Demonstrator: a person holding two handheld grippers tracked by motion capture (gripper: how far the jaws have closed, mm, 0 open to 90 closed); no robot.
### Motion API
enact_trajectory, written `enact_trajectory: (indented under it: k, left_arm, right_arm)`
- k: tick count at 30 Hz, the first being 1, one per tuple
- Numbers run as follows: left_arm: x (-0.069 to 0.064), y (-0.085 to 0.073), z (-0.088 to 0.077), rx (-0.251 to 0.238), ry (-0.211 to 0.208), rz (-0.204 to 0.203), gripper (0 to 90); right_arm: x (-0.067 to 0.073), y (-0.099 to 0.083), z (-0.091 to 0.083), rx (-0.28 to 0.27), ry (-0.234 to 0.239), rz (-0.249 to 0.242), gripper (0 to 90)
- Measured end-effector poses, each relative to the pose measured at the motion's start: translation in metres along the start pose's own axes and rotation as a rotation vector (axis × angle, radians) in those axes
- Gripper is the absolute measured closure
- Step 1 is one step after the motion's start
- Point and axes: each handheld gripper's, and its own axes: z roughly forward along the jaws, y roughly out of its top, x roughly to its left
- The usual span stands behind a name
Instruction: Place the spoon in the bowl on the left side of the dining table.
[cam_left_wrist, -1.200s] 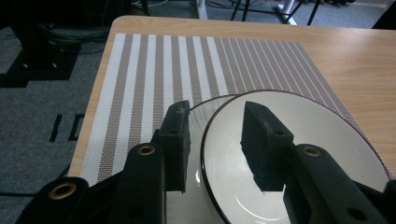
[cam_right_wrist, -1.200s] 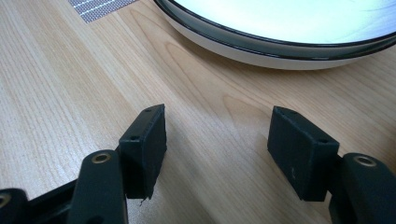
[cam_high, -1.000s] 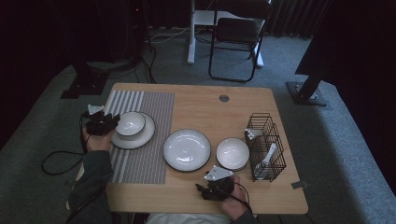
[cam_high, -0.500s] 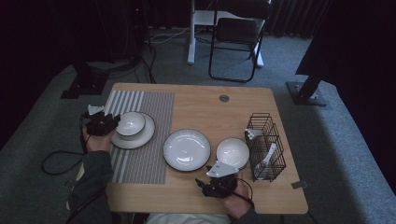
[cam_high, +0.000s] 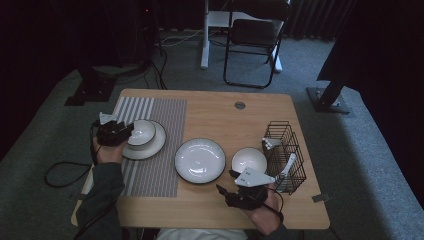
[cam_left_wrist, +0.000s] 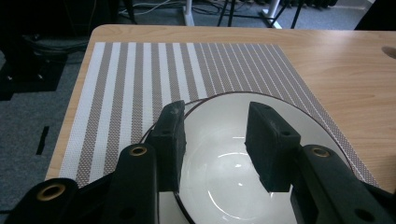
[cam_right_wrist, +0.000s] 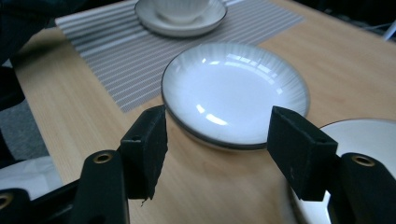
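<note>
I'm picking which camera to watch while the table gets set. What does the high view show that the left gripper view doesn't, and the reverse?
High view alone: the large plate, a second bowl, the wire basket, the chair and the right gripper. Left gripper view alone: a close look at the left gripper, its jaws apart, one at the bowl's rim and one over its inside, not pressing it. Both share that bowl, the striped mat and the table.
</note>
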Motion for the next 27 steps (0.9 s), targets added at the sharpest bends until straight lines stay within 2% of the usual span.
enact_trajectory:
  k: [4, 12, 27]
  left_arm:
    - [0.0, -0.001, -0.003, -0.006, -0.004, 0.0, 58.3]
    - [-0.002, -0.001, -0.003, -0.014, -0.011, -0.003, 58.2]
    - [-0.015, 0.001, -0.007, -0.023, -0.037, 0.02, 57.3]
  right_arm:
    - [-0.003, 0.008, -0.015, -0.039, -0.028, -0.01, 38.0]
    - [-0.012, 0.018, -0.036, -0.071, -0.071, -0.009, 39.9]
    - [-0.036, 0.02, -0.078, -0.126, -0.168, -0.002, 41.1]
